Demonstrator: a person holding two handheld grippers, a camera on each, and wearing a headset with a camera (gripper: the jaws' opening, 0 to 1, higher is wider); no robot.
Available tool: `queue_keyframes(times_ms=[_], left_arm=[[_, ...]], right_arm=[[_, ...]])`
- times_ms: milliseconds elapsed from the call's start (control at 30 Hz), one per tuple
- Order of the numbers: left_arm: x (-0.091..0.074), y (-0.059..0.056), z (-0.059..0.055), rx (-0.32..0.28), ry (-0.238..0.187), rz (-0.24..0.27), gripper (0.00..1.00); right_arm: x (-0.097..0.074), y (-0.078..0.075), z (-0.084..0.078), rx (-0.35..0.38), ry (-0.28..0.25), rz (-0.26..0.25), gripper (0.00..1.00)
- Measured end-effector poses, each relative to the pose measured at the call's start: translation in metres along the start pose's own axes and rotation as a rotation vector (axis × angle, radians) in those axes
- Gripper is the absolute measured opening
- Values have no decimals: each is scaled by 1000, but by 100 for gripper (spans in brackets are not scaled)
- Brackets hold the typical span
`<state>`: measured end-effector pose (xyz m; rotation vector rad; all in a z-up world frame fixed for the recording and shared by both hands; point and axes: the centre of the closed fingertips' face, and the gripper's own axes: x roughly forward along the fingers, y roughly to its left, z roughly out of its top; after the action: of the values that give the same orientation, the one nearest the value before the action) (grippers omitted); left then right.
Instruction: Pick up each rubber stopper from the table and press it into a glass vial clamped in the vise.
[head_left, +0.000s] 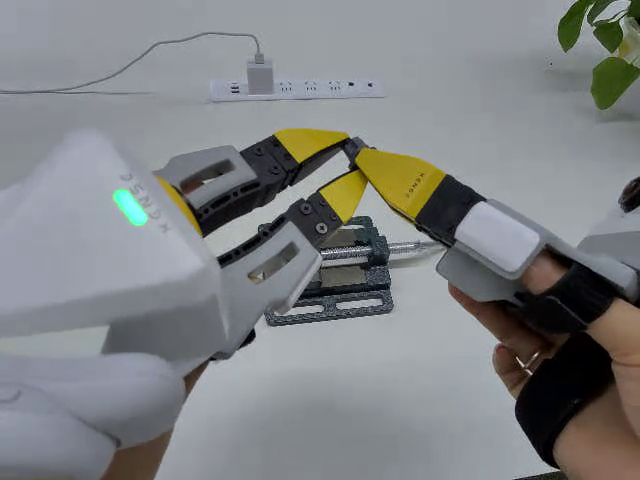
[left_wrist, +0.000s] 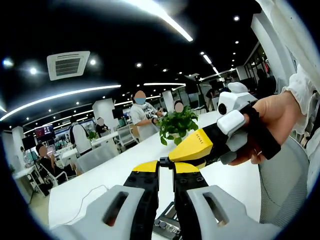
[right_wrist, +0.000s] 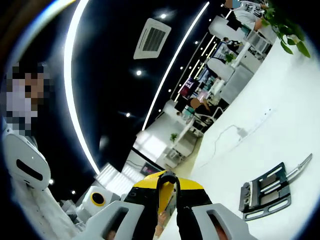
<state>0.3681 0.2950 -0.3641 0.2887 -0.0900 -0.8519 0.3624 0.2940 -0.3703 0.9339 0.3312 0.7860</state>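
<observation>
I have both grippers raised in the air over the desk (head_left: 470, 110), tips meeting above the vise (head_left: 330, 303). The left gripper (left_wrist: 166, 165) has its fingers (left_wrist: 145, 187) slightly parted, and the tip of the right gripper (head_left: 354, 150) sits right at that gap. Whether the left fingers are pinching that tip or just touching it, I cannot tell. The right gripper's fingers (right_wrist: 145, 202) are closed together, and I make out nothing held between them.

The vise sits flat on the desk below and a little beyond the grippers, its screw handle pointing toward my right hand. The power strip (head_left: 300, 89) lies well behind it. Whether a glass vial is clamped in the vise is too small for me to read, and where the rubber stoppers lie I cannot tell.

My judgement is that the task proper has not started, with no stopper picked and nothing pressed home. Next I need to draw the two grippers apart, tip my head down to find a stopper on the desk, open one gripper and lower it over that stopper. Then I should check the vial's mouth before I press.
</observation>
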Motion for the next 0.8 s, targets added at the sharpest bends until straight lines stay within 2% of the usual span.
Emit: queue_keyframes(times_ms=[233, 567, 800], left_arm=[[2, 1, 3, 15, -1, 10, 6], [4, 1, 1, 20, 3, 9, 6], [5, 0, 1, 38, -1, -4, 6]], right_arm=[[1, 0, 2, 33, -23, -11, 7], [1, -2, 3, -28, -15, -26, 6], [0, -3, 3, -33, -8, -22, 6]])
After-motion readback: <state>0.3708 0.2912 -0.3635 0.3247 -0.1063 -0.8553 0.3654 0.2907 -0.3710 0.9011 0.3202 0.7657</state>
